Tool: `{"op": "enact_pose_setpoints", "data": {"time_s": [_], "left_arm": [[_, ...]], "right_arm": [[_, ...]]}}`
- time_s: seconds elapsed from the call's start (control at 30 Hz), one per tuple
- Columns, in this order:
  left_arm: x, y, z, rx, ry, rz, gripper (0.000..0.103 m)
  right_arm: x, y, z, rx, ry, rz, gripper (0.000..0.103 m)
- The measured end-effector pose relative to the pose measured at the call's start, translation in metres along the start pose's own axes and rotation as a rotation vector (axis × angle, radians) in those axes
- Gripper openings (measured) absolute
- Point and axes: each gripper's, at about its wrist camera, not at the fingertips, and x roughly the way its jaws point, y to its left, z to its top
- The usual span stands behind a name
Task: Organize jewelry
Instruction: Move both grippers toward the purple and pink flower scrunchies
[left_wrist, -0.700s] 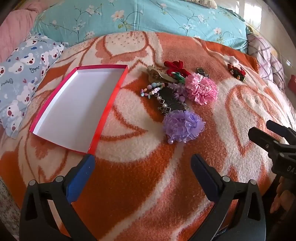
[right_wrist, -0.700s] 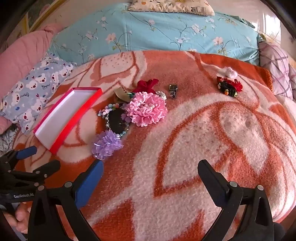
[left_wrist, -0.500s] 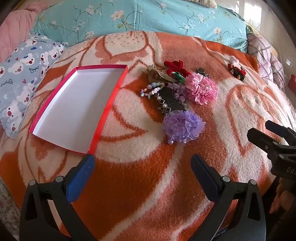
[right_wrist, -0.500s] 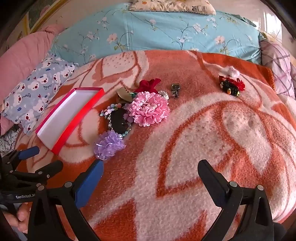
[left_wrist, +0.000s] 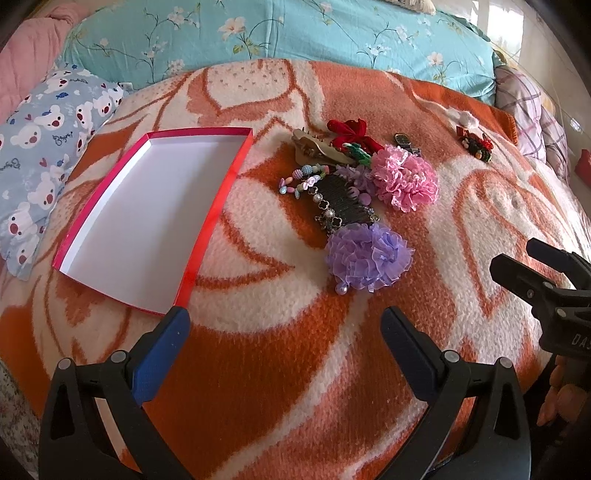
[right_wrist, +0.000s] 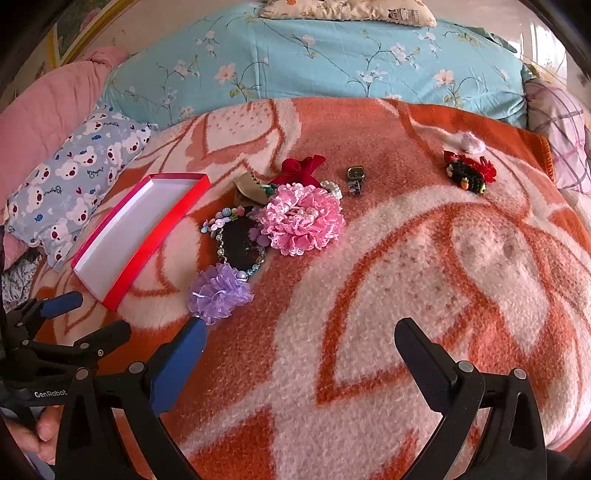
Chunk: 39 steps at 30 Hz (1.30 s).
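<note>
Just right of the empty red box (left_wrist: 147, 221) on the bed, the purple ruffle flower (left_wrist: 367, 256) looks feather-light and squashy, best pinched at its gathered centre, while left gripper (left_wrist: 284, 325) and right gripper (right_wrist: 299, 341) hover wide open, empty.

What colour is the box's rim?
Red, with a white inside; the box shows best in the left wrist view.

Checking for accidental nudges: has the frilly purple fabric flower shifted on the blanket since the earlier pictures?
No. The frilly purple fabric flower lies just below the black comb, right of the red-rimmed box, as before.
</note>
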Motion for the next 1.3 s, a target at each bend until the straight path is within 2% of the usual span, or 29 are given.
{"op": "enact_pose_setpoints", "data": {"time_s": [0.5,0.57,0.63,0.73,1.3], "left_arm": [[0.014,0.003,0.008,-0.004,0.018,-0.024,0.103],[0.015,0.005,0.009,-0.007,0.022,-0.028,0.103],[0.017,0.005,0.01,-0.009,0.025,-0.034,0.103],[0.02,0.006,0.011,-0.01,0.03,-0.045,0.103],[0.051,-0.014,0.031,0.011,0.057,-0.185,0.103]], "right_arm": [[0.012,-0.003,0.011,-0.01,-0.019,-0.002,0.101],[0.014,-0.004,0.012,-0.015,-0.013,-0.011,0.1],[0.018,-0.007,0.014,-0.009,0.03,-0.015,0.098],[0.021,-0.01,0.017,-0.004,0.034,-0.019,0.098],[0.054,-0.026,0.038,0.048,0.049,0.027,0.091]]}}
